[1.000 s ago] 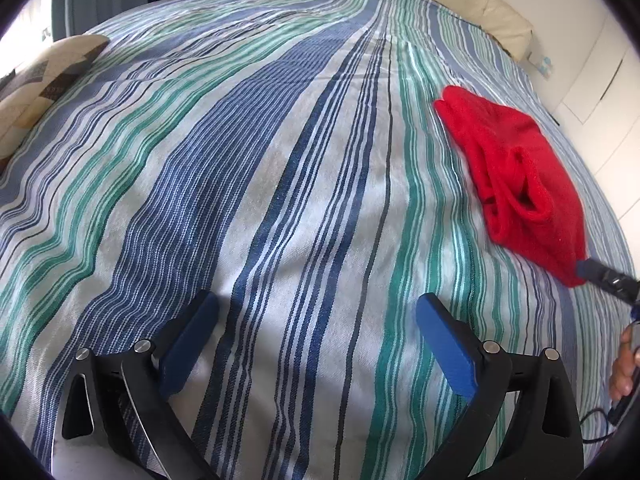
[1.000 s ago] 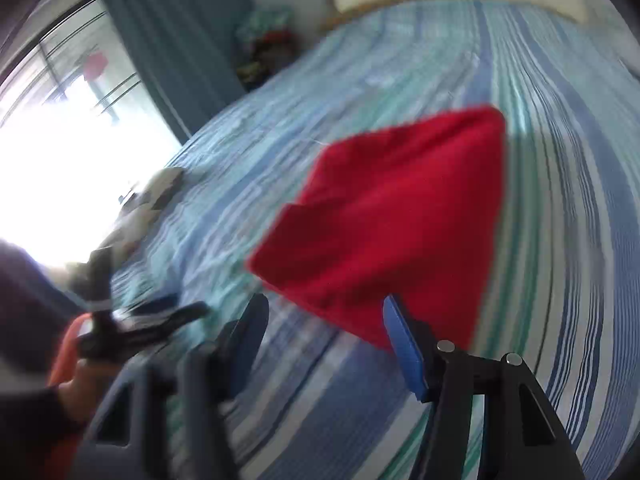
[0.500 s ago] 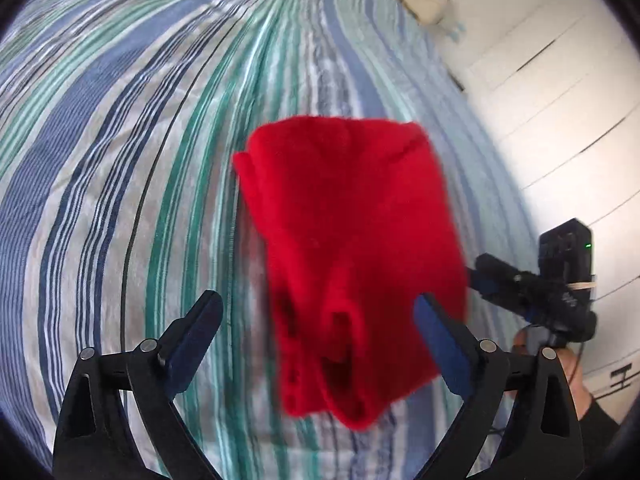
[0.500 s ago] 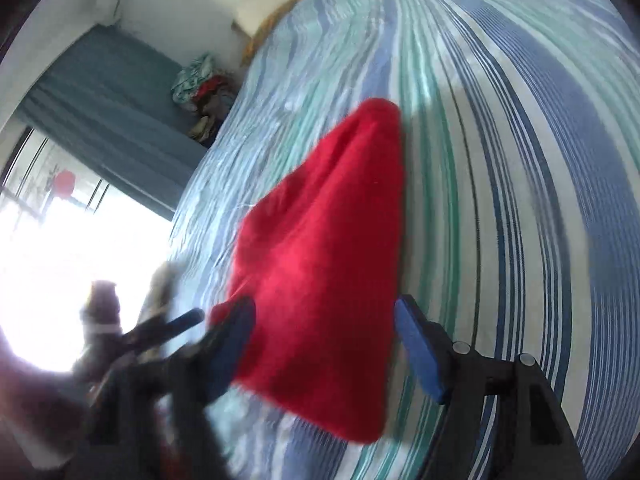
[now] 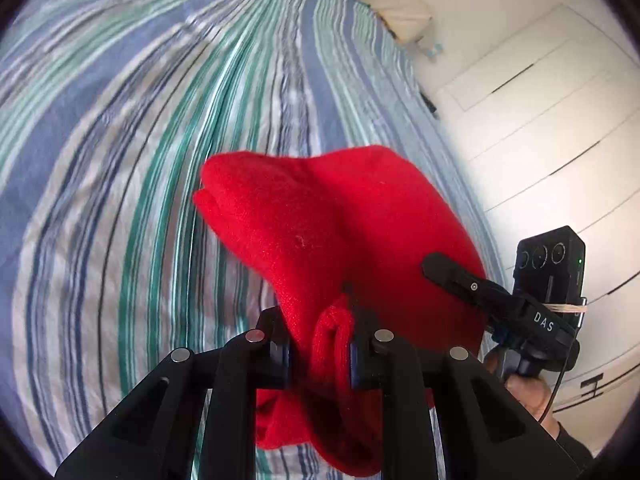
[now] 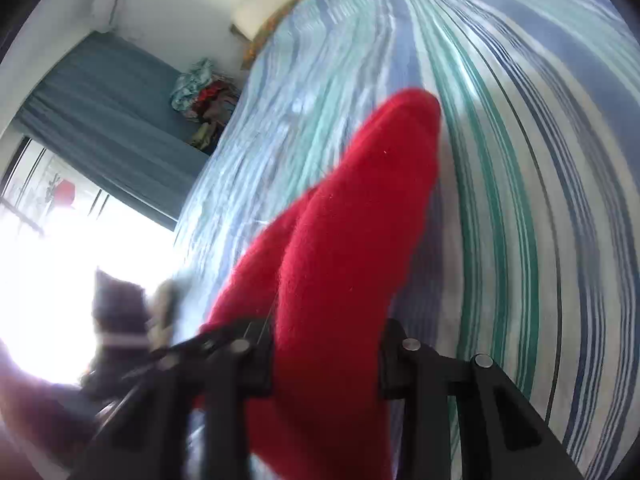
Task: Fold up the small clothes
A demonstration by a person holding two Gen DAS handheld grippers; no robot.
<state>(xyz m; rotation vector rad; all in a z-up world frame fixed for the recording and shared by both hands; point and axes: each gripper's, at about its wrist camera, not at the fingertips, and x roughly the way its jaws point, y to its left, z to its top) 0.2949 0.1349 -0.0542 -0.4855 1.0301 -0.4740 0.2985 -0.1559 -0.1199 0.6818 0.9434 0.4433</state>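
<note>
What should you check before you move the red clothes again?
1. Left gripper pinched on the red garment: ok, a fold sits between its jaws.
2. Right gripper pinched on it: cannot tell; cloth fills the gap.
3. Grippers apart from each other: ok.
4. Garment lying flat: not ok, it is bunched.
5. Striped bedsheet smooth beyond the garment: ok.

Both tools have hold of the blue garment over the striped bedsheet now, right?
Not quite: the garment is red, not blue. The left wrist view shows the left tool shut on a bunched fold of it, and the right wrist view shows it running between the fingers of the right tool, over the striped bedsheet.
</note>
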